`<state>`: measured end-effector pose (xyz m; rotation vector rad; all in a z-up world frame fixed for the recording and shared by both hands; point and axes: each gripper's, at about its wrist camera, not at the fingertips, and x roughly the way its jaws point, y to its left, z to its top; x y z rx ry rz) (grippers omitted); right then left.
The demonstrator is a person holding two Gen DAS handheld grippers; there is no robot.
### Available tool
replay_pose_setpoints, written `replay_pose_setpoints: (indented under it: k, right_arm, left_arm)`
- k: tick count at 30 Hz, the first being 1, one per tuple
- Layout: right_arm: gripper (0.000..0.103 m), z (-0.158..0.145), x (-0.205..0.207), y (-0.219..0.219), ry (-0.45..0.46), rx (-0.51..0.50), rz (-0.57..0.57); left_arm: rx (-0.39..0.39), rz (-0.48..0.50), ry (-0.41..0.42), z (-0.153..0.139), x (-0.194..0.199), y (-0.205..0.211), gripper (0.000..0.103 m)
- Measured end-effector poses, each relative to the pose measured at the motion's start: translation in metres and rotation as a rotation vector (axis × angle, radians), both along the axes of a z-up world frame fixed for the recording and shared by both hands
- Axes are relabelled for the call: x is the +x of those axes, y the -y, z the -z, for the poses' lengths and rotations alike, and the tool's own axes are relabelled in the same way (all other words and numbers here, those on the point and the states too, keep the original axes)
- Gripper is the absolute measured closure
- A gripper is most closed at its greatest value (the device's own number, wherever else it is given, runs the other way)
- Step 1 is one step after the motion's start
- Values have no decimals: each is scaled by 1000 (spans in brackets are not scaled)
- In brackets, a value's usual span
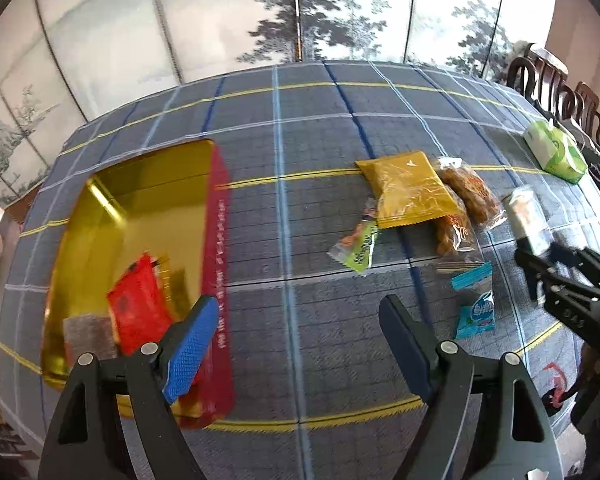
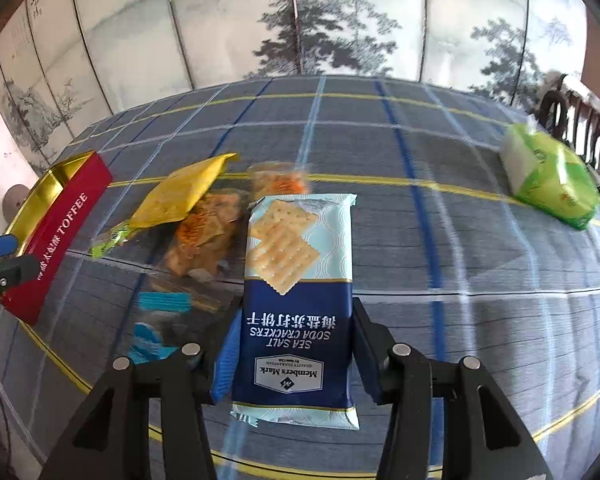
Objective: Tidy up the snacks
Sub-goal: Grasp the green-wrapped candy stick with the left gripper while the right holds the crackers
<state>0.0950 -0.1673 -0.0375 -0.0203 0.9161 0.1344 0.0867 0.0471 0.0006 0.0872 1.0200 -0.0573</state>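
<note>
1. Your right hand-held gripper [image 2: 294, 360] is clamped on the sea salt soda cracker pack [image 2: 298, 300], fingers pressing both long sides, above the tabletop [image 2: 420, 152].
2. Your left hand-held gripper [image 1: 296, 344] is spread wide and empty, beside the red toffee tin [image 1: 220, 240].
3. The yellow packet [image 1: 410, 190] lies on other snack bags near the tabletop's middle.

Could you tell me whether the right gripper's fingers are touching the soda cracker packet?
Touching: in the right wrist view, both fingers press against the sides of the soda cracker packet.
</note>
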Motion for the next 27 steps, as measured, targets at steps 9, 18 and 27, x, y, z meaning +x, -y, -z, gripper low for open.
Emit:
replay_pose_setpoints:
  k: [9, 18, 27]
  right_arm:
    - [53, 14, 12, 52, 1, -11, 129]
    - [53, 19, 24, 59, 15, -4, 147]
    - [51, 19, 27, 62, 12, -3, 140]
  left_arm:
    - [12, 82, -24, 18, 22, 21, 24]
    - [32, 135, -47, 30, 51, 38, 41]
    - [-17, 139, -54, 46, 72, 40, 61]
